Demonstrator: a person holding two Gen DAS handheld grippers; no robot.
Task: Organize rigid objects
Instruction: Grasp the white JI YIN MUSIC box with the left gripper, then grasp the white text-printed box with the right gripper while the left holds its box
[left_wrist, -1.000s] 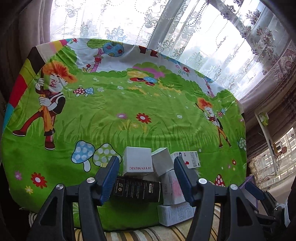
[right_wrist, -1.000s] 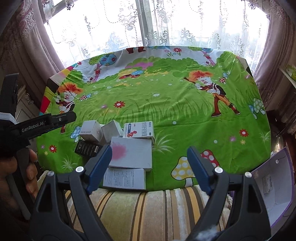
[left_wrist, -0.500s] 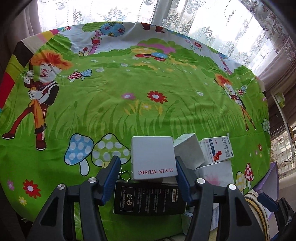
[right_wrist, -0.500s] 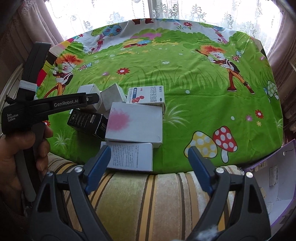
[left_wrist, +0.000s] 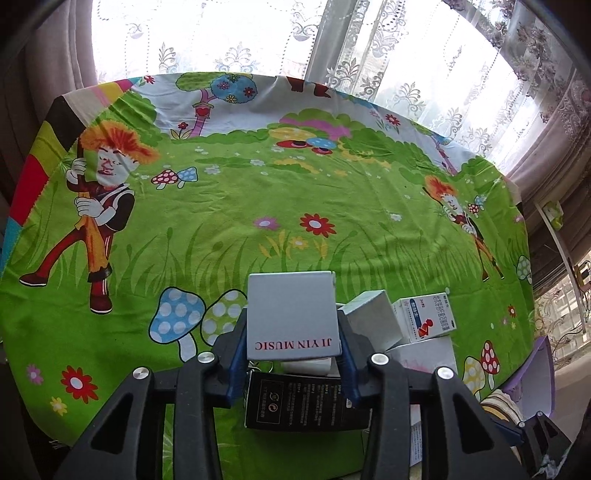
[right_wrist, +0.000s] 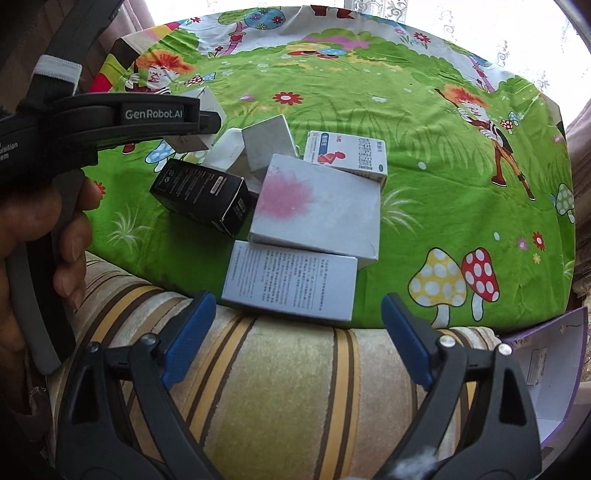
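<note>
Several small boxes lie in a cluster near the front edge of the green cartoon tablecloth (left_wrist: 295, 229). My left gripper (left_wrist: 292, 343) has its blue pads against both sides of the white "JI YIN MUSIC" box (left_wrist: 291, 314), and its jaws are closing. Under it lies a black box (left_wrist: 306, 402) (right_wrist: 201, 192). Beside these are a grey-white cube (right_wrist: 267, 144), a red-and-blue printed medicine box (right_wrist: 347, 151), a white box with a pink blot (right_wrist: 317, 206) and a white box with printed text (right_wrist: 291, 280). My right gripper (right_wrist: 297, 325) hangs just before the text box, jaws opening, nothing between them.
A striped cushion (right_wrist: 277, 387) runs below the table's front edge. An open purple-edged carton (right_wrist: 550, 369) stands at the right. A person's hand (right_wrist: 55, 240) holds the left gripper's handle. Lace curtains (left_wrist: 332, 48) hang behind the table.
My left gripper sank onto the white music box and its jaws narrowed onto its sides. My right gripper dropped and tipped down toward the front edge, jaws spreading wider.
</note>
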